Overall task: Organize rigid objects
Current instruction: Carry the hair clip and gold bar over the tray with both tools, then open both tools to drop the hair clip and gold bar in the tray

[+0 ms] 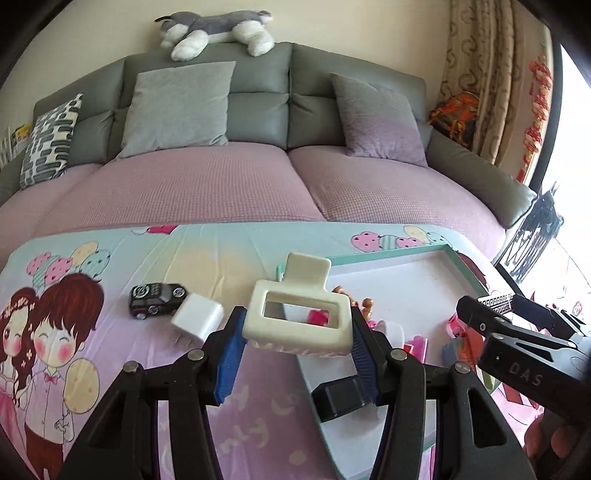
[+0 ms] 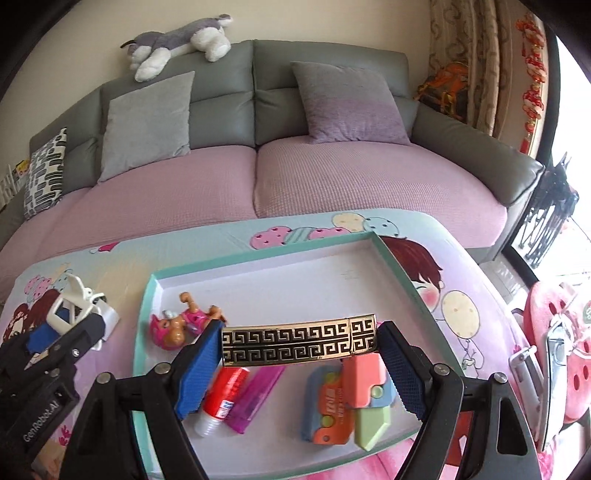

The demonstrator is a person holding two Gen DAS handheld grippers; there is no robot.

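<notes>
Behind the table sits a grey sofa with a mauve seat cover, two grey cushions and a plush husky lying along its backrest. A cartoon-printed cloth covers the table, and a shallow teal-rimmed tray rests on its right part.

The left hand-held gripper pinches a cream hair claw clip between its blue pads, holding it above the tray's near-left edge. Left of it on the cloth lie a white cube-shaped block and, just beyond that, a black toy car. A small black box sits at the tray's near corner, under the gripper's right finger.

The right hand-held gripper clamps a gold bar with a black key-fret pattern by its two ends, holding it level over the tray's near half. Below it inside the tray lie a red tube with a white cap, a purple lighter, and a coral, blue and green folding toy (its exact kind is unclear). A pink-clad puppy figure lies toward the tray's left side.
</notes>
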